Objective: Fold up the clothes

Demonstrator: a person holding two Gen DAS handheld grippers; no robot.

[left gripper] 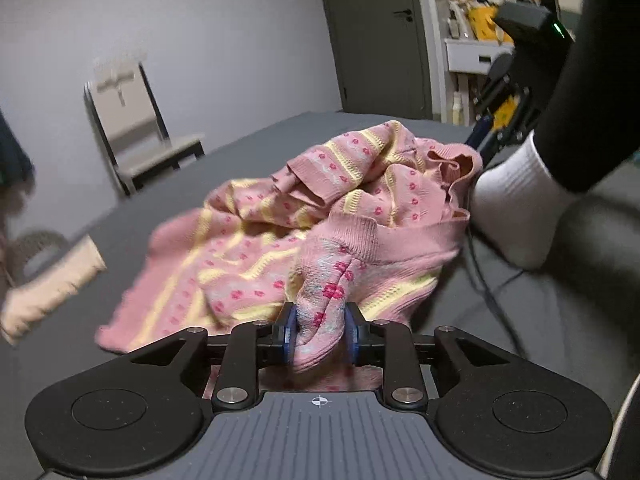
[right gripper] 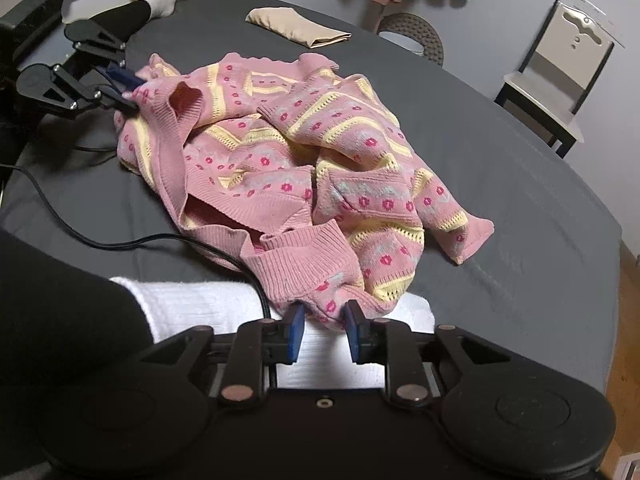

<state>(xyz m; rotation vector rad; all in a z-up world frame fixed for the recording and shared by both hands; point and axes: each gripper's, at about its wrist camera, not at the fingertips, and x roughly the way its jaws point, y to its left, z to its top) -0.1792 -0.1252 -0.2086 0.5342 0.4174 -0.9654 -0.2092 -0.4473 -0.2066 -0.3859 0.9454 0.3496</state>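
Observation:
A pink knit sweater with yellow stripes and red flowers lies crumpled on a dark grey bed sheet. My left gripper is shut on a thick bunch of the sweater, which fills the gap between its blue pads. In the right wrist view the left gripper sits at the garment's far left edge. My right gripper pinches a ribbed hem corner at its fingertips, above a person's white sock. From the left wrist view the right gripper shows at the sweater's far side, partly hidden by the cloth.
A folded beige cloth lies at the far side of the bed. A black cable runs across the sheet under the sweater. A person's legs and socked feet rest on the bed. A chair stands beside it.

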